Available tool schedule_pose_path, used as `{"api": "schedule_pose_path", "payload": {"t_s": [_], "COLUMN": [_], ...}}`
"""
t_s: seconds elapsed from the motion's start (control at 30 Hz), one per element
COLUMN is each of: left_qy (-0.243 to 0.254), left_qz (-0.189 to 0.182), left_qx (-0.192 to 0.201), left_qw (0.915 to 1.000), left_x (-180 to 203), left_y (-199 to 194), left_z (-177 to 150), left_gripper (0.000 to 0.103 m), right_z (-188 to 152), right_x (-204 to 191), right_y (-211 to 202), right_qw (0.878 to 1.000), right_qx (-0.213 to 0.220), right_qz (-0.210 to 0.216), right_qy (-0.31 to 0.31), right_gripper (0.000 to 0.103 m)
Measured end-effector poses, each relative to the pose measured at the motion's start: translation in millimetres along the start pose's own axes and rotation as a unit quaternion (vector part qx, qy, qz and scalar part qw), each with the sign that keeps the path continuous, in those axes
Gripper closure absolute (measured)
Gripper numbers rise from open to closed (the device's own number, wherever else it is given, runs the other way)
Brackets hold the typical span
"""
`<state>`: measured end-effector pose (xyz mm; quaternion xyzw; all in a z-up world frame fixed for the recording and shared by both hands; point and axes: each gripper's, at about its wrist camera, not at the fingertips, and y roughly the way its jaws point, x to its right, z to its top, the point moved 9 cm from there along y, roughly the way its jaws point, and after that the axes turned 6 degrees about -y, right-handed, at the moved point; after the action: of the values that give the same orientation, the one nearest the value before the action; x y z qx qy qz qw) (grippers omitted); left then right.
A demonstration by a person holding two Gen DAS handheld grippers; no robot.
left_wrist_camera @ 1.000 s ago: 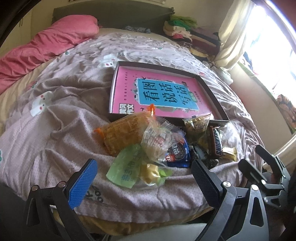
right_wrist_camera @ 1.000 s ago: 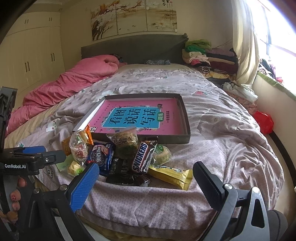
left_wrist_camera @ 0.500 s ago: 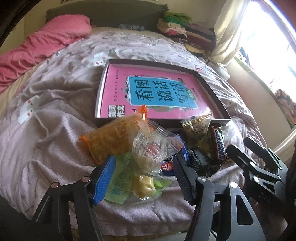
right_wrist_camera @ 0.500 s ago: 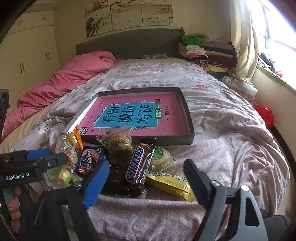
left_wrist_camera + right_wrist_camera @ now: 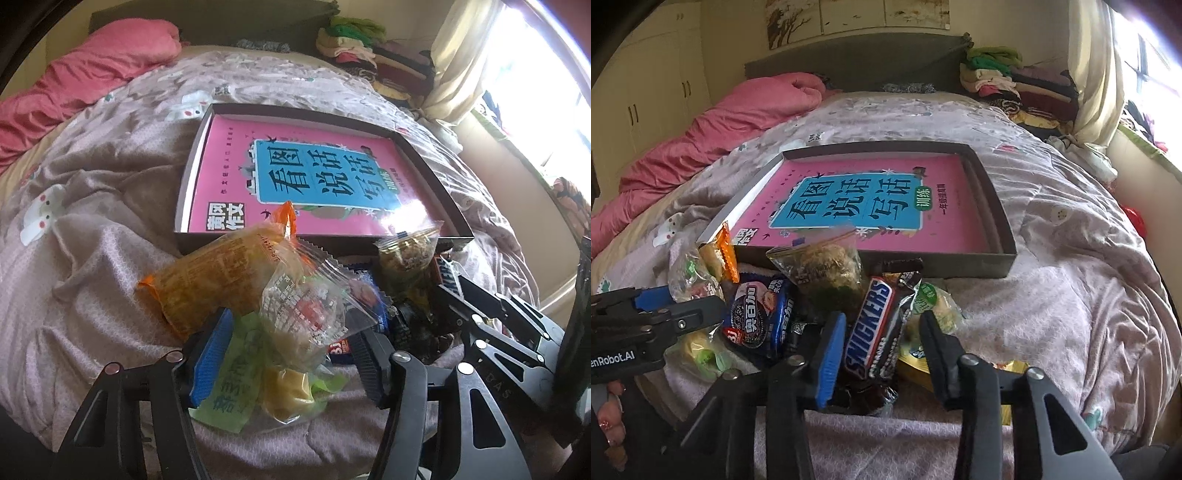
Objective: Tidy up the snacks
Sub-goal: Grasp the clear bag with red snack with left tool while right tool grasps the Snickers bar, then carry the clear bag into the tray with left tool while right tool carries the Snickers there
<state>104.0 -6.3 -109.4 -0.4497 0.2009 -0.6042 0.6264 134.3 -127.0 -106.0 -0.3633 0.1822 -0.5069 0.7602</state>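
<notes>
Both grippers are closing over the snack pile lying near the tray (image 5: 1004, 236): the left gripper (image 5: 291, 362) is narrowing around the green packet (image 5: 236, 384), the right gripper (image 5: 882, 350) around the chocolate bar (image 5: 875, 325), neither visibly pinching yet.

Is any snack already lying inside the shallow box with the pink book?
No, in the right wrist view the shallow box holds only the pink book, and the snacks, such as the Snickers bar, lie on the bedspread before it.
</notes>
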Motion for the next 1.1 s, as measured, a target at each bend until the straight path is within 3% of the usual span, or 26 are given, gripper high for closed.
{"api": "schedule_pose_path", "payload": {"t_s": [0.07, 0.13, 0.43, 0.77, 1.1], "left_qy": [-0.005, -0.007, -0.007, 0.014, 0.014], "left_qz": [-0.004, -0.011, -0.041, -0.04, -0.043], "left_qx": [-0.004, -0.008, 0.013, 0.048, 0.045], "left_qw": [1.0, 0.9999, 0.999, 0.998, 0.9979], "left_x": [-1.3, -0.7, 5.5, 10.9, 10.3], "left_y": [2.1, 3.1, -11.3, -31.5, -30.1], "left_z": [0.4, 0.4, 8.5, 20.3, 20.6], "left_gripper": [0.055, 0.061, 0.062, 0.062, 0.062], "right_z": [0.8, 0.8, 6.8, 3.7, -0.1], "right_x": [-1.1, 0.3, 10.3, 3.8, -12.1], "right_y": [1.3, 0.5, -13.7, -3.5, 16.5], "right_qw": [1.0, 1.0, 0.998, 0.999, 0.998], "right_qx": [0.001, 0.003, 0.027, 0.006, -0.02], "right_qz": [0.007, 0.019, 0.043, 0.037, -0.026], "right_qy": [-0.003, 0.003, 0.035, 0.024, -0.059], "right_gripper": [0.069, 0.07, 0.081, 0.08, 0.073]}}
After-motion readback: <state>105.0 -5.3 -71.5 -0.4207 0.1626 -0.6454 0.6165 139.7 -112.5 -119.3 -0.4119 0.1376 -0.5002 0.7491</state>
